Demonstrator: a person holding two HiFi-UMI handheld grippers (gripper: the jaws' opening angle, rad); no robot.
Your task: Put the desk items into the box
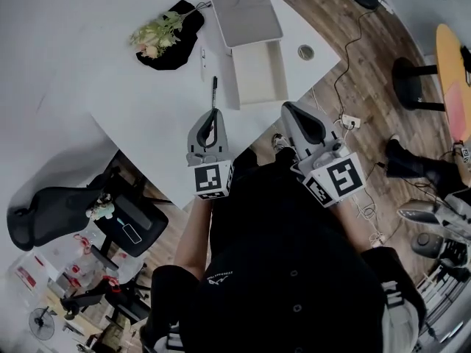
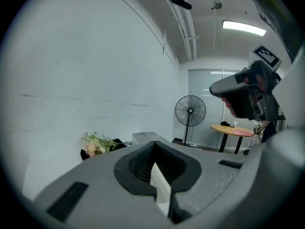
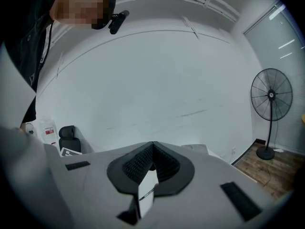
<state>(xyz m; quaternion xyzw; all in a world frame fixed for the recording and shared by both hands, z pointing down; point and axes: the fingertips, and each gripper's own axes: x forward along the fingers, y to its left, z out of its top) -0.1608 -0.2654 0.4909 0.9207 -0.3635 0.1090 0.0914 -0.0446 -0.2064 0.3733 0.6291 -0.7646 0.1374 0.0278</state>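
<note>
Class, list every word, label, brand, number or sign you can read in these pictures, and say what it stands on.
No text is readable.
Marker cubes on left gripper and right gripper: square patterns only, no letters.
White print on the person's black top: too small to read.
Red-and-white labels at lower left of the head view: too blurred to read.

Office-type workroom. Evidence: white tabletop (image 1: 147, 116), black swivel chair (image 1: 40, 223), pedestal fan (image 2: 190, 111), round table (image 2: 236, 130) by glazed partition, ceiling strip light (image 2: 244, 27), wood floor (image 1: 368, 57) w/ plug strip (image 1: 350, 121).
</note>
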